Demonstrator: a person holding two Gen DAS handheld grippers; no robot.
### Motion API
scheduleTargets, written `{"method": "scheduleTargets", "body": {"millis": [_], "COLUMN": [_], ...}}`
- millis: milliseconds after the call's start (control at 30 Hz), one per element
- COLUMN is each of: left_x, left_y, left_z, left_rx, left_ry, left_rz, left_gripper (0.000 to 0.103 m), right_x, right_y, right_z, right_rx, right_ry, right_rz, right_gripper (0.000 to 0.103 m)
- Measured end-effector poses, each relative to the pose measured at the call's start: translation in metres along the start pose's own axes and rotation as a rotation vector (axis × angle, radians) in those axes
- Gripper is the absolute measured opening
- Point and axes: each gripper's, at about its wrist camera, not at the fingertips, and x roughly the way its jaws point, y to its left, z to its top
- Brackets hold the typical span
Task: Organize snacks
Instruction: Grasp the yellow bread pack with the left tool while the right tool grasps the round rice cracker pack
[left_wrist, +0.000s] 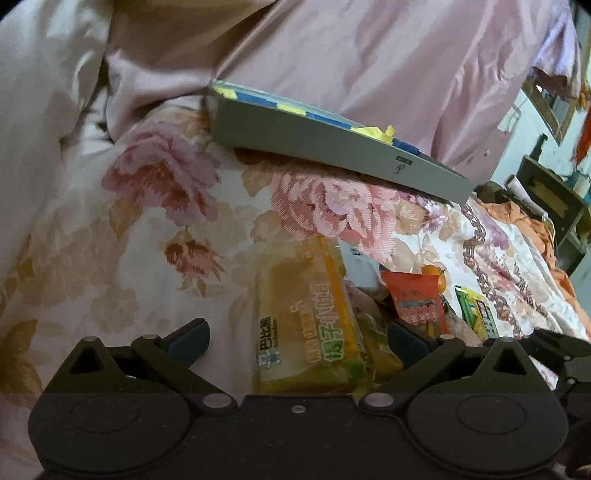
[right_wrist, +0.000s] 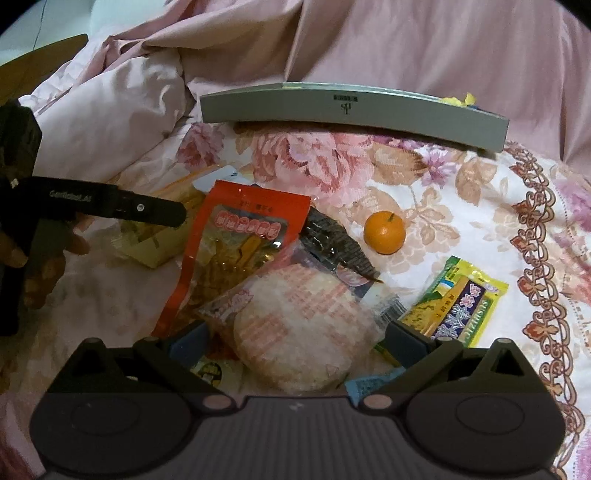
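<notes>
The left gripper stands wide, straddling the yellow cake packet on the floral bedspread. The right gripper gapes likewise around the rice cracker pack. Best to close each low and centred on its 1 packet, then carry toward the grey box beyond.

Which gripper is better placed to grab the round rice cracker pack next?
Right. The right gripper is open with the rice cracker pack between its fingers; the left gripper straddles the yellow cake pack.
</notes>
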Motion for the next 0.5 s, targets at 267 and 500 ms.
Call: {"method": "scheduleTargets", "body": {"millis": [267,500], "left_x": [-0.0006,-0.0004], "left_y": [0.0066,0.0037], "left_z": [0.0000,-0.0029], "left_rx": [-0.066,-0.059], "left_ry": [-0.002,0.020], "left_rz": [-0.042,-0.052], "left_gripper": [0.087,0.063], "right_x": [-0.0023,0.0006], "right_y": [-0.0038,-0.0006], "right_z": [-0.0024,-0.0021], "right_rx": [0.070,0.103], "right_ry": [-0.033,-0.029], "right_rz": [0.037,0.033], "right_gripper": [0.099,0.087]}}
